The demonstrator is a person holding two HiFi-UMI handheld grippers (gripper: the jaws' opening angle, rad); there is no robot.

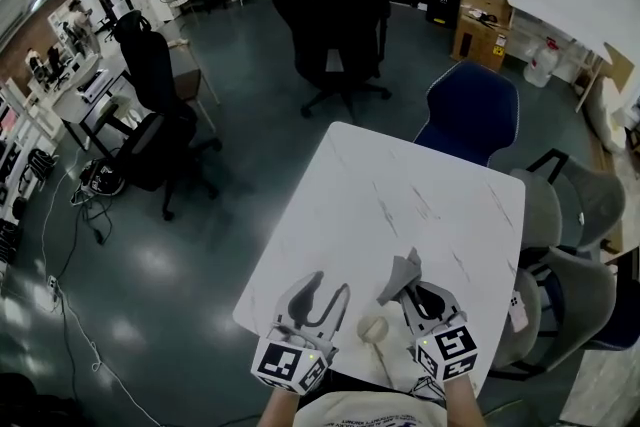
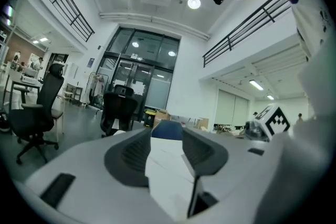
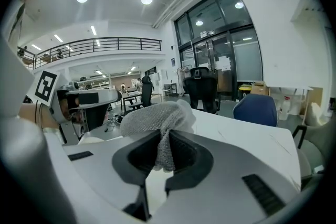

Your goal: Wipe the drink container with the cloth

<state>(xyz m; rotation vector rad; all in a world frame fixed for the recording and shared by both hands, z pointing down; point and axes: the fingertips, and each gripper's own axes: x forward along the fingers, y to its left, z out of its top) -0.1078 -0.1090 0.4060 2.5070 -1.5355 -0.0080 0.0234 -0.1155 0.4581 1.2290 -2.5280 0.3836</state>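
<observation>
your right gripper (image 3: 164,140) is clamped on the grey knitted cloth (image 3: 156,117), which is bunched ahead of the jaws, ready to wipe. your left gripper (image 2: 167,138) has its jaws apart and empty, probably to steady what looks like the pale rounded drink container (image 1: 373,327), between both grippers at the 6 o'clock edge of the white table (image 1: 400,185).

pale round thing (image 1: 373,327): too small to identify | cloth (image 3: 155,115): lower end hidden inside right tool (image 3: 164,140)
</observation>
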